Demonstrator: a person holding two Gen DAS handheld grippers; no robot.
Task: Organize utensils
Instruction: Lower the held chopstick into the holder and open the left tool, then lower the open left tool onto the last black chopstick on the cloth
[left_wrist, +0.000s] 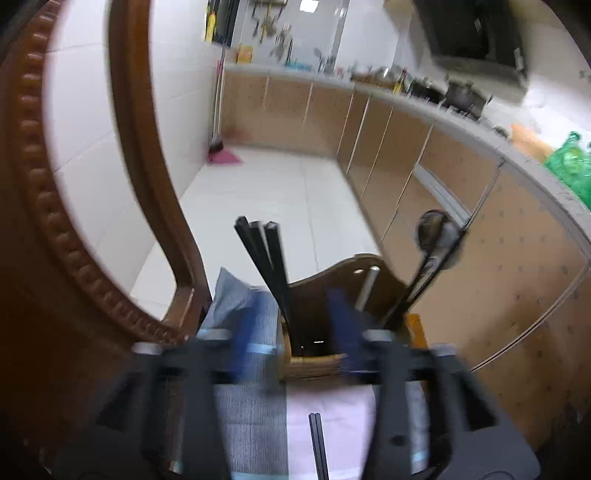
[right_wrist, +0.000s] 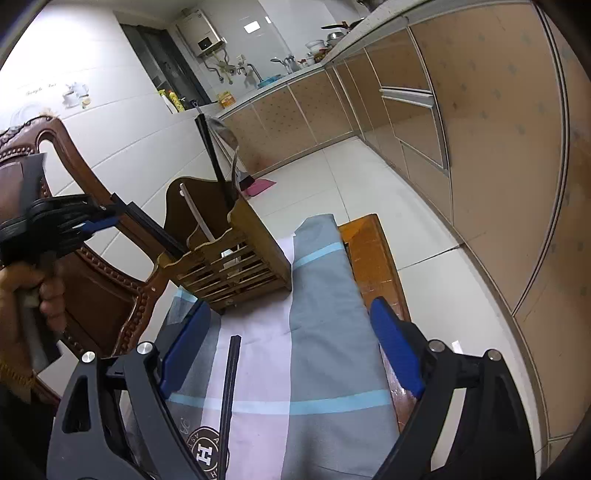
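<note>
A wooden utensil holder (right_wrist: 236, 251) stands on the cloth-covered table; it also shows in the left wrist view (left_wrist: 332, 314). It holds black chopsticks (left_wrist: 266, 266), a metal ladle (left_wrist: 432, 243) and a pale rod (left_wrist: 367, 291). In the right wrist view the chopsticks (right_wrist: 214, 158) and ladle (right_wrist: 225, 133) stick up from it. A loose pair of black chopsticks (right_wrist: 229, 398) lies on the cloth, also low in the left wrist view (left_wrist: 318, 446). My left gripper (left_wrist: 295, 332) is open, blurred, right above the holder's front. My right gripper (right_wrist: 291, 354) is open and empty, over the cloth beside the loose pair.
A carved wooden chair (right_wrist: 92, 295) stands left of the table, close to the left gripper. The cloth (right_wrist: 325, 314) is grey, pink and blue. The orange table edge (right_wrist: 376, 254) shows at right. Kitchen cabinets (right_wrist: 480, 147) line the right side, with tiled floor (right_wrist: 332, 177) between.
</note>
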